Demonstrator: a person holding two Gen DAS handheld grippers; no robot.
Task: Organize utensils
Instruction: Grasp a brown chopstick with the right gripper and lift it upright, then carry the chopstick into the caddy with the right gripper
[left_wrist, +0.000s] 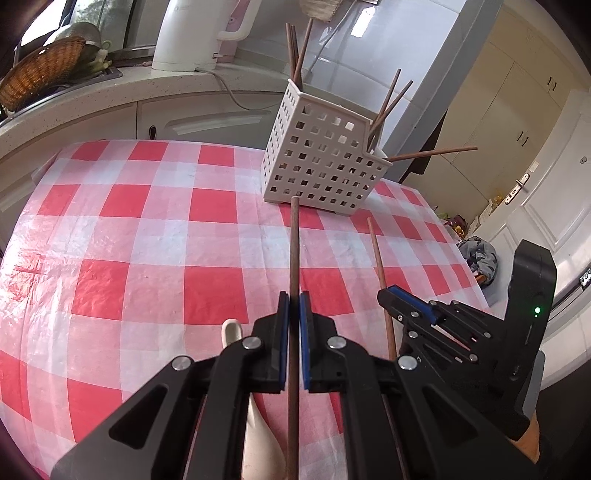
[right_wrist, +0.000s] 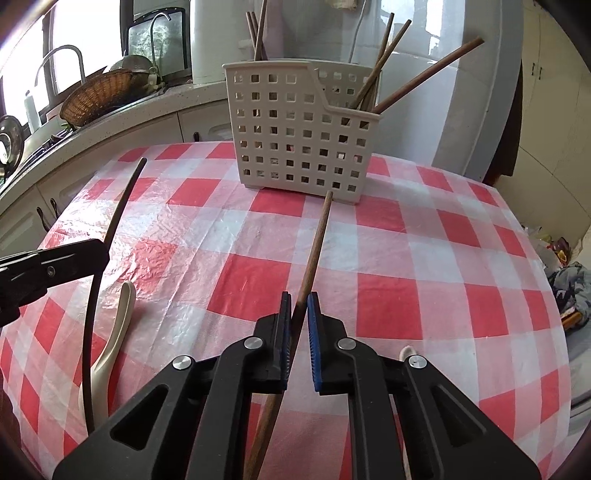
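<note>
In the left wrist view my left gripper (left_wrist: 294, 306) is shut on a brown chopstick (left_wrist: 294, 251) that points toward the white perforated caddy (left_wrist: 321, 162). My right gripper (right_wrist: 299, 306) is shut on a second brown chopstick (right_wrist: 314, 251), also aimed at the caddy (right_wrist: 295, 129). Each gripper shows in the other's view: the right gripper (left_wrist: 386, 295) to the right, the left gripper (right_wrist: 98, 253) at the left edge. Several chopsticks stand in both caddy compartments. A cream spoon (right_wrist: 118, 325) lies on the cloth below the left gripper.
The table wears a red-and-white checked cloth (left_wrist: 129, 258). Behind it runs a counter with a white kettle (left_wrist: 184, 33) and a wicker basket (right_wrist: 96, 96). On the right, past the table's edge, are white doors and a pile of clothes (right_wrist: 572, 288) on the floor.
</note>
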